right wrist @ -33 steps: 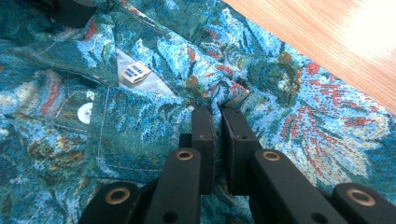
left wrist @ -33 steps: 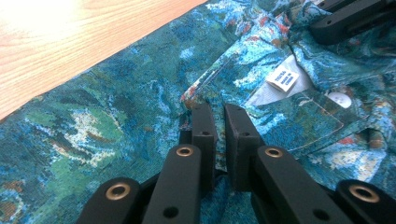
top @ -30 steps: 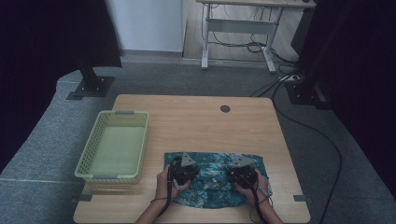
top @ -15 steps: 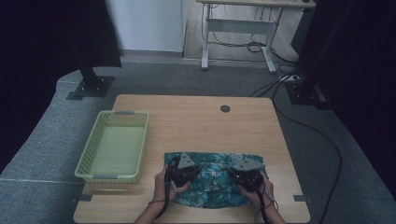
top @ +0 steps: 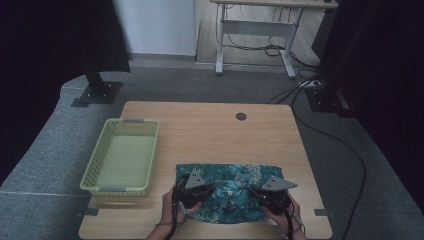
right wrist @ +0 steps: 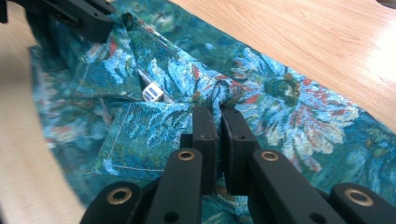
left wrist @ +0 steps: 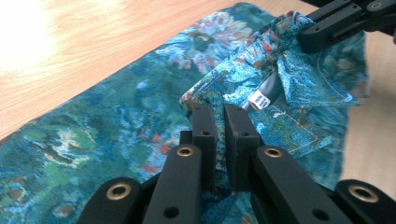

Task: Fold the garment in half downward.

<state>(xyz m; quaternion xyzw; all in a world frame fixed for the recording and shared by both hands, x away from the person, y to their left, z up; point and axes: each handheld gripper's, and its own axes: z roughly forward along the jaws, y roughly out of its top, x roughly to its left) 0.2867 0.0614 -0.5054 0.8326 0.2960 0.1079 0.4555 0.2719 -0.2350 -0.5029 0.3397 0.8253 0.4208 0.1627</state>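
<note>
Teal floral cloth (top: 227,192) lying flat near the front edge of the tabletop (top: 210,130), right of centre, just beside the front right corner of the green basket (top: 122,157); long axis running left to right, parallel to that front edge, with the hemmed near edge rumpled and a small white label (left wrist: 259,99) showing inside the fold. Looking like a folding step: both near parts pinched and being raised. Left gripper (left wrist: 219,121) clamping a bunched fold of fabric, jaws nearly together with cloth between; right gripper (right wrist: 217,123) likewise nipping a ridge of it. Next, judging by this, carrying both pinches away toward the far edge together, level, keeping the hem straight and tension even
</note>
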